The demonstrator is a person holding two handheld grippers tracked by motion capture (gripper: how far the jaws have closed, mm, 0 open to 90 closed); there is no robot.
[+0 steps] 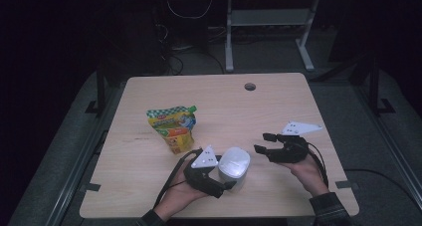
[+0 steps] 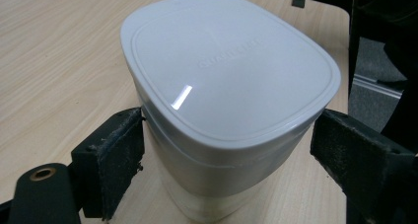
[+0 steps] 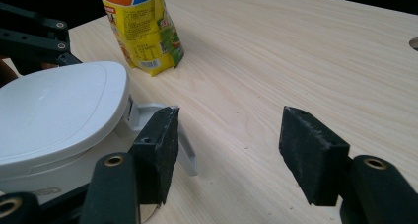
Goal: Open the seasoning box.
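Writing: the tub (image 2: 217, 86) lid carries a raised word across the middle in the left gripper view, too faint to read; the pouch (image 1: 174, 128) has green, yellow and orange print, and the small text on its back in the right gripper view is too fine to make out.
Containers: white tub, lid on, contents hidden; pouch standing upright, sealed top with a green checked band.
Tub: lower middle of the high view, on the surface (image 1: 278, 101), just right of the left tool (image 1: 226, 185).
Left tool: jaws set wide on either side of the tub below the lid rim; the left pad (image 2: 121, 160) touches the wall, the right one stands a hair off it, so a firm clamp can't be called.
Right tool: (image 1: 263, 142) right of centre in the high view, jaws apart, nothing between them, hovering just right of the tub; in its own view the tub sits at lower left beside the left pad (image 3: 162, 150).
Pouch: left of centre, up and left of the tub, apart from it.
Hands: one on each tool, coming in from the bottom edge.
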